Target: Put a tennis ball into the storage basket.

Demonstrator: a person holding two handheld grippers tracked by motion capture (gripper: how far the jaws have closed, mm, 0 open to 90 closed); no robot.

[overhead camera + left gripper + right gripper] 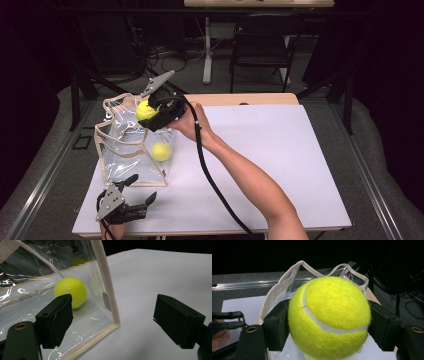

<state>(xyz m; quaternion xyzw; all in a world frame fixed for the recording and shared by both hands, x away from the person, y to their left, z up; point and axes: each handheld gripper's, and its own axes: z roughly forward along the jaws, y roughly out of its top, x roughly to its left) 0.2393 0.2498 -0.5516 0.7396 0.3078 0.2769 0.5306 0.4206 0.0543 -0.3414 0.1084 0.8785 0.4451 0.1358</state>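
A yellow tennis ball sits clamped between the jaws of my right gripper, just above the open top of a clear plastic bag with beige trim. A second tennis ball lies inside the bag, near its front right corner. My left gripper rests low at the table's near left, jaws wide apart, facing the bag's corner seam. Nothing is between its pads.
The bag stands on the left part of a white tabletop. Beyond the table's far edge are a black folding chair, a desk leg and floor cables. The right gripper's cable trails along the forearm.
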